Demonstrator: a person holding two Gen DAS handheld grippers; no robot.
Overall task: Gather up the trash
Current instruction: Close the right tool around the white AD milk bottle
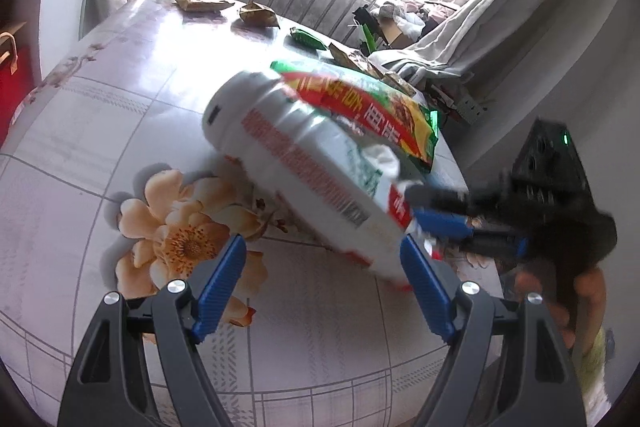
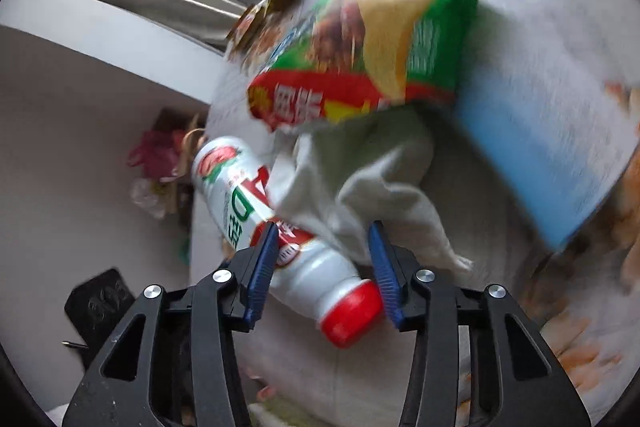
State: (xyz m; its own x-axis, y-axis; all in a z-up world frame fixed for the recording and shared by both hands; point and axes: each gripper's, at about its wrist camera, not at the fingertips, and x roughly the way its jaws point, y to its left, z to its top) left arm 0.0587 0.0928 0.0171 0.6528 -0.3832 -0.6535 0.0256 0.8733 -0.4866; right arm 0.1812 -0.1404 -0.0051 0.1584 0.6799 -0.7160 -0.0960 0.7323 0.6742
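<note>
A white plastic bottle (image 2: 280, 239) with a red cap is seen low in the middle of the right wrist view, lying on the desk (image 1: 100, 131) under a tissue (image 2: 372, 195) and a green chip bag (image 2: 384, 39), with the right hand-held gripper (image 2: 324, 267) half-closed around its neck, though actual pad contact can't be made out. The left hand-held gripper (image 1: 320, 291) is held wide open and empty at the bottom of its frame. The bottle is probably light, stiff and a bit slick, so it's best pinched at the narrow neck just above the cap, while the crinkly bag would be grabbed by an edge.
</note>
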